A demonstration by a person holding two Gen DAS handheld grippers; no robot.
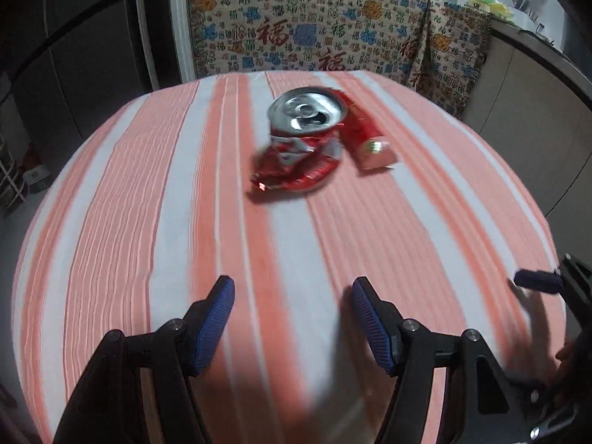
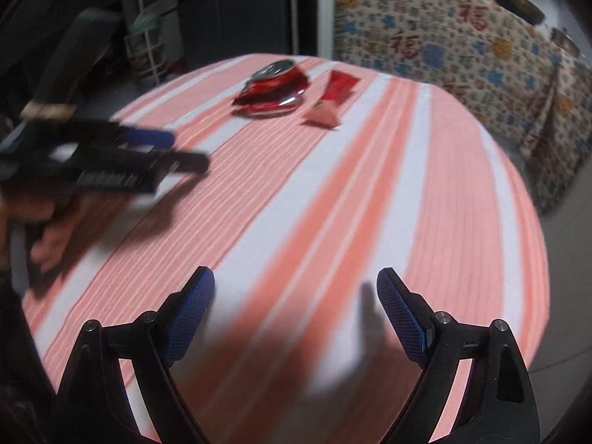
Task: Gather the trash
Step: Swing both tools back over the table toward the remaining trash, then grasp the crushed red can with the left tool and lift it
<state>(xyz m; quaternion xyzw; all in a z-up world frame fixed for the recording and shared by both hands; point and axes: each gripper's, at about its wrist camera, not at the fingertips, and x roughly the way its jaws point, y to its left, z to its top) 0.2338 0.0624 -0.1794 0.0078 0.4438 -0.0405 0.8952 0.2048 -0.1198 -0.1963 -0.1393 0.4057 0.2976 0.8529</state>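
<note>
A crushed red drink can (image 1: pixel 301 140) with its silver top showing lies on the striped tablecloth, with a red wrapper (image 1: pixel 364 137) touching its right side. My left gripper (image 1: pixel 292 292) hovers over the cloth well short of both, jaws apart and empty. In the right wrist view the can (image 2: pixel 275 87) and the wrapper (image 2: pixel 333 98) sit far ahead near the table's far edge. My right gripper (image 2: pixel 296 285) is wide open over bare cloth, nothing between its blue pads. The left gripper (image 2: pixel 111 151) shows blurred at that view's left, held by a hand.
The table (image 1: pixel 111 222) wears a pink and white striped cloth. Behind it hangs a patterned fabric (image 1: pixel 314 26) over furniture. A white wire rack (image 2: pixel 144 51) and dark cabinets stand at the back left. A counter with dishes (image 1: pixel 518 11) runs along the right.
</note>
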